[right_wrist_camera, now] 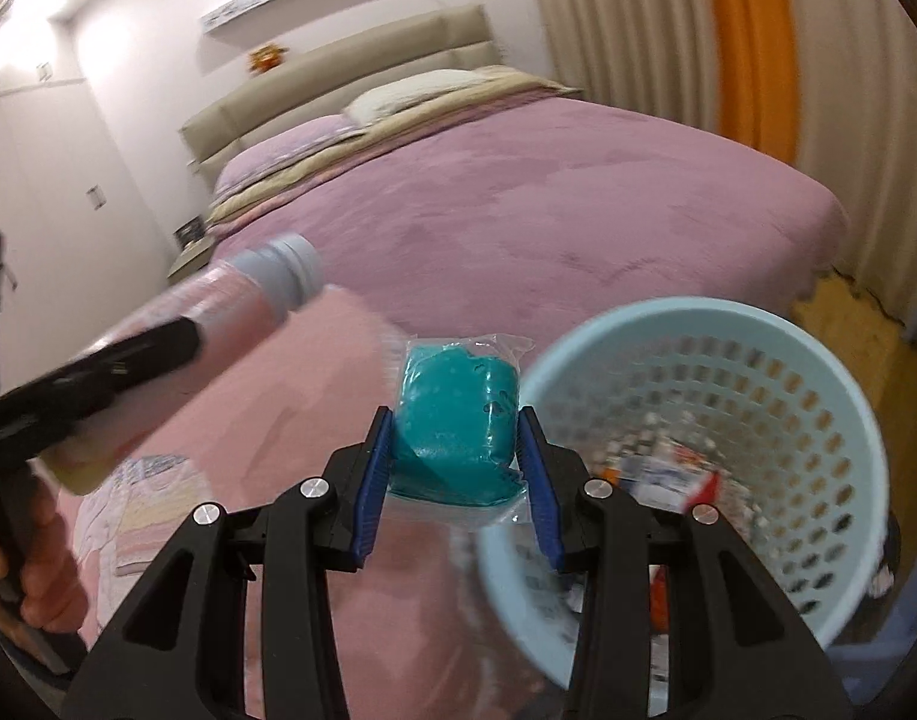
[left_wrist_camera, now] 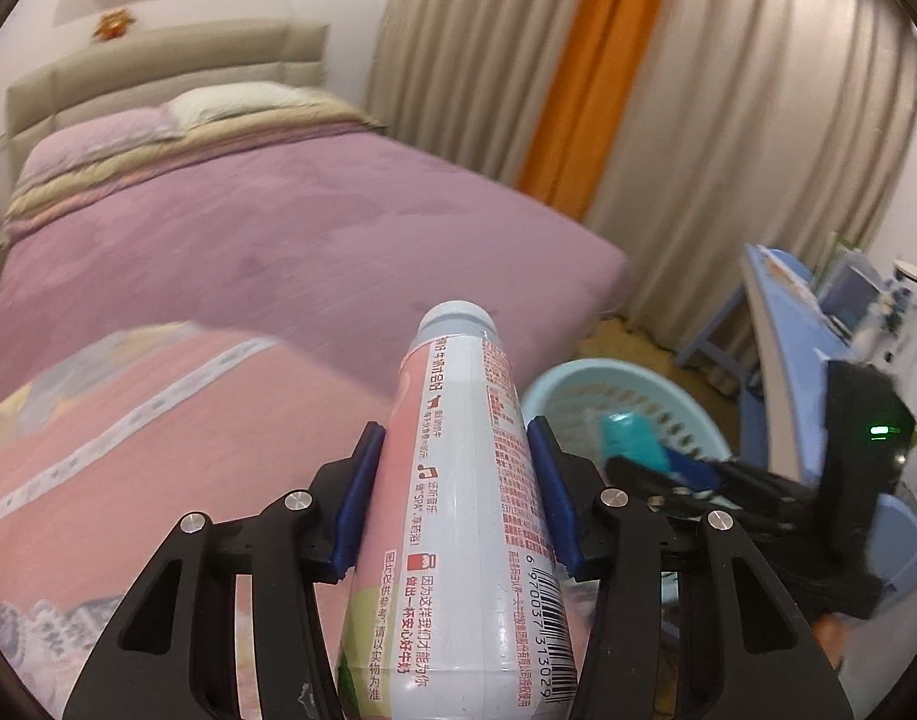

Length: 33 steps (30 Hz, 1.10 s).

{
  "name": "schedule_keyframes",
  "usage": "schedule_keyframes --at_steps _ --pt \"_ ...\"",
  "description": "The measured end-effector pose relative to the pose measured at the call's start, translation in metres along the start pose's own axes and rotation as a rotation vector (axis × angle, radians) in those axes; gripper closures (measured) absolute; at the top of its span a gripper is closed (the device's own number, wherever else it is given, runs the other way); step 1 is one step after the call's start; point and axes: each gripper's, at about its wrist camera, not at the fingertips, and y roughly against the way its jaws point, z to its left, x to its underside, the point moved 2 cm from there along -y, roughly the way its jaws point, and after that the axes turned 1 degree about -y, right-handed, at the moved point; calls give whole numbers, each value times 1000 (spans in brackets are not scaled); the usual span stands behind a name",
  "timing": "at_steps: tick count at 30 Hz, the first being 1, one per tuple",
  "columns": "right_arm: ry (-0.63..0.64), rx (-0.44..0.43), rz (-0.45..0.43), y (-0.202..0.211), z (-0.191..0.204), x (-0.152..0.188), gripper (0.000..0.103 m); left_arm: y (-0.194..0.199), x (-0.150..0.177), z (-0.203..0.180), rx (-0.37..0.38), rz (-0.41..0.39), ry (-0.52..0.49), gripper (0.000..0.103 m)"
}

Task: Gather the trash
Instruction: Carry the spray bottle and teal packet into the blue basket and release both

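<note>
My left gripper (left_wrist_camera: 455, 456) is shut on a pink and white drink bottle (left_wrist_camera: 458, 480), neck pointing away over the bed. In the right wrist view that bottle (right_wrist_camera: 218, 312) and its gripper show at the left, held by a hand. My right gripper (right_wrist_camera: 455, 450) is shut on a clear packet with a teal item (right_wrist_camera: 455, 414) inside, held just left of the light blue basket (right_wrist_camera: 848, 396). The basket holds several scraps of trash. In the left wrist view the basket (left_wrist_camera: 548, 387) stands beyond the bottle to the right, with the right gripper and teal packet (left_wrist_camera: 629, 441) over it.
A bed with a purple cover (left_wrist_camera: 290, 240) fills the left and middle. A pink quilt (left_wrist_camera: 158, 420) lies on its near corner. Beige and orange curtains (left_wrist_camera: 578, 78) hang behind. A blue desk (left_wrist_camera: 794, 324) with small items stands at the right. Wooden floor (right_wrist_camera: 836, 318) shows beyond the basket.
</note>
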Motion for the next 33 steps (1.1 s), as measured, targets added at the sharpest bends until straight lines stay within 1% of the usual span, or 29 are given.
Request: schedule_keyframes --at_steps 2,5,10,15,18,19,20,22,27,31,33 --pt "-31 32 15 0 -15 -1 65 -6 -5 -21 34 -1 -21 56" --pt "-111 83 67 -6 -49 1 65 -23 -9 -48 60 14 -50 56" --pt "-181 140 110 -11 -87 12 63 -61 -7 -77 129 61 -28 56" --pt "-236 142 136 -12 -117 23 63 -105 -2 -95 159 125 -1 56" --pt "-247 143 135 -9 -125 26 63 -123 6 -101 173 164 7 56" --pt "-249 143 135 -11 -128 26 63 -125 8 -104 173 166 12 55" --pt "-252 141 134 -10 -131 26 63 -129 11 -105 174 171 17 50" --pt "-252 139 131 -13 -136 23 63 -131 14 -104 169 177 24 46" --pt "-256 128 129 -12 -140 26 63 -135 26 -100 142 202 25 46" --pt "-251 118 128 -10 -137 25 63 -124 32 -97 128 201 12 46" --pt "-245 110 123 -9 -133 24 63 -116 33 -94 125 190 10 44"
